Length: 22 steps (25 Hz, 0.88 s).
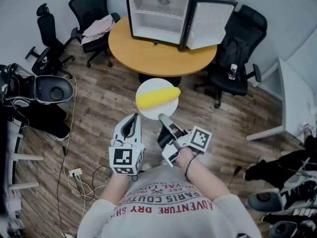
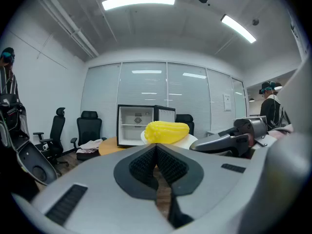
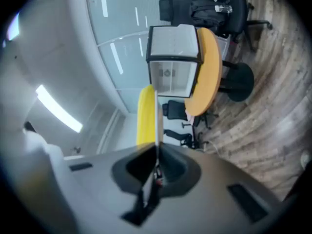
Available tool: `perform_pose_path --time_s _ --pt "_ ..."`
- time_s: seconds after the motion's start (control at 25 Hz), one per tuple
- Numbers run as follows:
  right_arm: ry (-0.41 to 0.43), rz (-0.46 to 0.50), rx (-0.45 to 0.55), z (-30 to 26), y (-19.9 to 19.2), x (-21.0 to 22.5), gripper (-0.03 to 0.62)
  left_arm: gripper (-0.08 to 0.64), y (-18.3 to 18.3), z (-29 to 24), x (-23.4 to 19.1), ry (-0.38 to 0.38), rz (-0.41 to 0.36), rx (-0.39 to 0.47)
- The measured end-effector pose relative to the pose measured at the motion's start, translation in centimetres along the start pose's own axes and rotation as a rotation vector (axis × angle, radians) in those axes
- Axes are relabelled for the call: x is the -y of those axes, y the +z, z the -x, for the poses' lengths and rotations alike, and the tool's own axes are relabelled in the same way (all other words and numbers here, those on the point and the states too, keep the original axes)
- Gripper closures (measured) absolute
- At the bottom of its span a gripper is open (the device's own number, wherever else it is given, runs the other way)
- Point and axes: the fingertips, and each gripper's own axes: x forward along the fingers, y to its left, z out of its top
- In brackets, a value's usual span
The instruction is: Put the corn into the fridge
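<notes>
The head view shows the whole yellow plastic corn cob [image 1: 158,97] lying on a round white plate [image 1: 152,85], held over the wood floor short of the round wooden table [image 1: 148,53] bearing the open black mini fridge [image 1: 158,16]. The cob's long axis runs left to right, its right end slightly nearer the fridge. Only the right gripper view shows the right gripper [image 3: 156,152] pinching the plate's rim, seen edge-on, while the left gripper view shows the left gripper [image 2: 157,155] with jaws together on nothing.
</notes>
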Motion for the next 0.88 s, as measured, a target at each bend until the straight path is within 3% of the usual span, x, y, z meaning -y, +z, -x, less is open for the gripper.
perform_pose_path --time_s 0.48,0.88 --pt "-0.028 0.022 0.004 -0.3 -0.1 0.4 0.554 0.535 -0.1 -0.2 -0.5 0.007 -0.02 0.022" --pt "-0.026 0.007 0.07 -3.6 -3.0 0.3 0.555 0.535 0.6 2.0 -5.6 -0.024 -0.038 0.086"
